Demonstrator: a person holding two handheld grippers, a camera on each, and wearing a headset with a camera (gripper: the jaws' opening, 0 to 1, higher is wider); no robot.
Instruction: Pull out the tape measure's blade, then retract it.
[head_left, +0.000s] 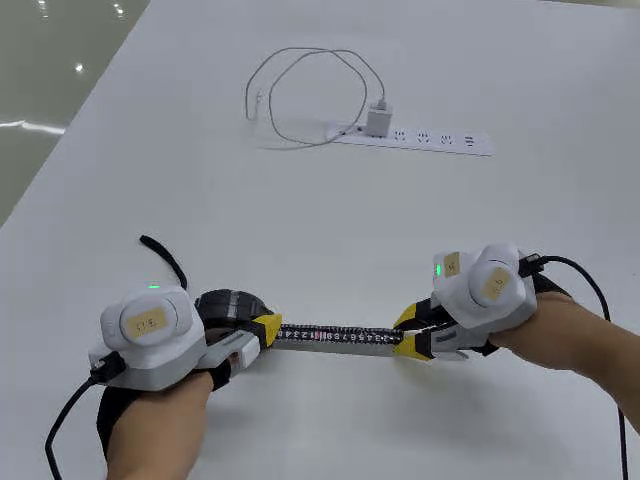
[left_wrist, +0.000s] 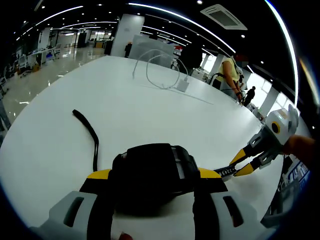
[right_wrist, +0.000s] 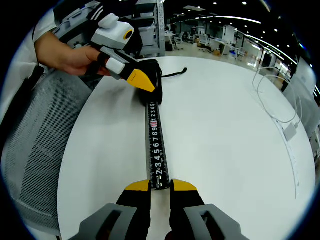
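Blade (right_wrist: 156, 145) partly drawn — right gripper (right_wrist: 160, 186) pinched its tip, left gripper (left_wrist: 154, 173) clamped the case (left_wrist: 150, 165); pulling straight seemed wisest.

A white power strip (head_left: 415, 137) lies far across the white table (head_left: 300, 220), with a white charger (head_left: 378, 121) plugged into its left end. The charger's thin cable (head_left: 320, 49) loops loosely on the tabletop beside it. A grey mesh chair (right_wrist: 35, 150) stands at the table's edge.
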